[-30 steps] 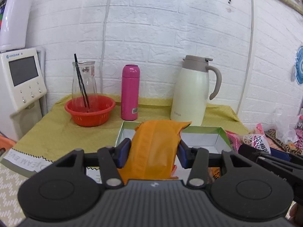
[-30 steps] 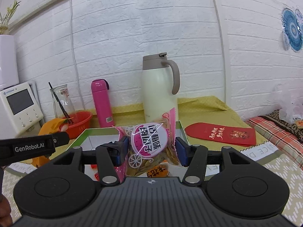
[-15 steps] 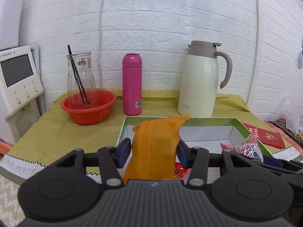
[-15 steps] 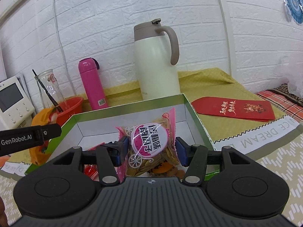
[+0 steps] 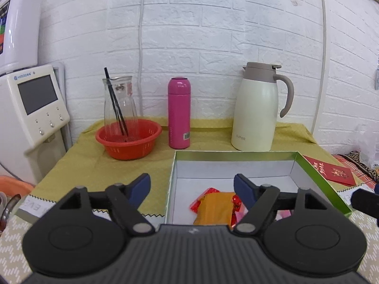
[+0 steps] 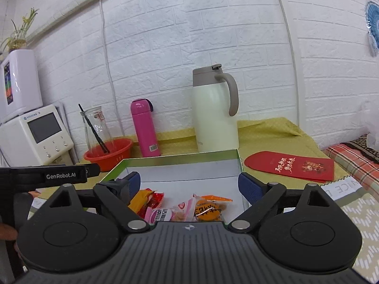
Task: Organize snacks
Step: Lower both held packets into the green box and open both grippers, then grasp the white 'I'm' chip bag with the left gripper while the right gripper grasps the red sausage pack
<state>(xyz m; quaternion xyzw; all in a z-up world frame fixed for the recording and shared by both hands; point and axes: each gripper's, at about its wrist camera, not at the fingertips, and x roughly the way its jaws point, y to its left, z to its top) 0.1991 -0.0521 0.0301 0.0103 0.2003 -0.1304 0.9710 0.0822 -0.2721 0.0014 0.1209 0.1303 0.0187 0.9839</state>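
Inside box (image 5: 310, 168), loose snacks (image 5: 214, 207), bare floor

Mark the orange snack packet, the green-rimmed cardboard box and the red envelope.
orange snack packet (image 5: 216, 207), left wrist view, packet middle.
green-rimmed cardboard box (image 5: 234, 171), left wrist view, far inner wall.
red envelope (image 6: 290, 165), right wrist view, envelope middle.

Crinkly, glossy orange plastic snack packet (image 5: 214, 207) lies in the matt white-lined green cardboard box (image 5: 310, 168) before my matt black plastic left gripper (image 5: 191, 185). Behind stand a glossy pink flask (image 5: 179, 112), a satin cream jug (image 5: 257, 108), clear glass carafe (image 5: 119, 101) and perforated red plastic bowl (image 5: 129, 139) on woven olive cloth (image 5: 78, 165).
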